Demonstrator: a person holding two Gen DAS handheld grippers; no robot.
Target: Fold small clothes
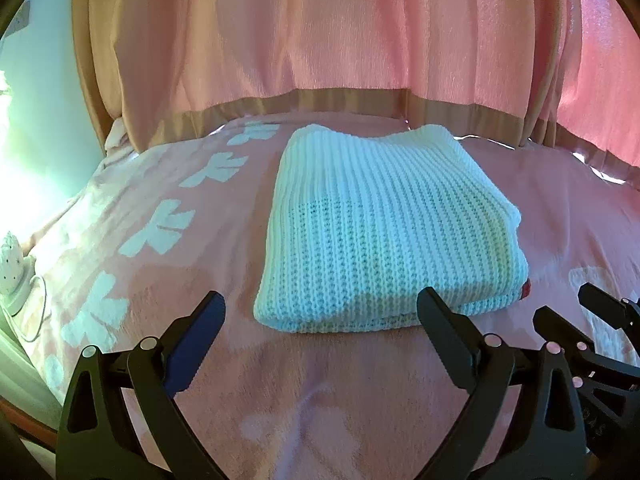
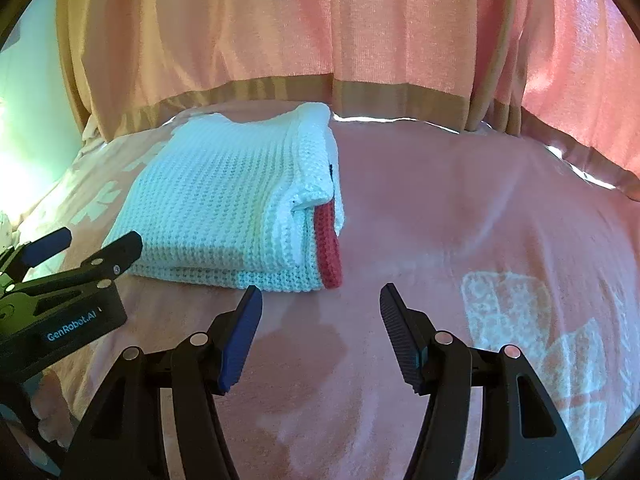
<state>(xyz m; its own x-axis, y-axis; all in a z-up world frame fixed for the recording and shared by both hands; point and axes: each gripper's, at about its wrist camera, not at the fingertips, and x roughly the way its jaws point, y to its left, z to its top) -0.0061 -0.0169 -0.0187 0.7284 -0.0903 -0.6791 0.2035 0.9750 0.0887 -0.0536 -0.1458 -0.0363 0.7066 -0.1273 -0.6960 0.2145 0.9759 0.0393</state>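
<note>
A folded white knit garment (image 1: 384, 232) lies flat on the pink bedspread (image 1: 320, 380), in front of a pink curtain (image 1: 320, 40). A red knitted edge (image 2: 329, 248) shows along its right side in your right wrist view. Your left claw (image 1: 320, 312) sits just before the garment's near edge, fingers spread apart and holding nothing. Your right claw (image 2: 320, 300) sits beside it, near the garment's right corner, also spread apart and empty. A small white lamp (image 1: 12, 268) stands at far left.
</note>
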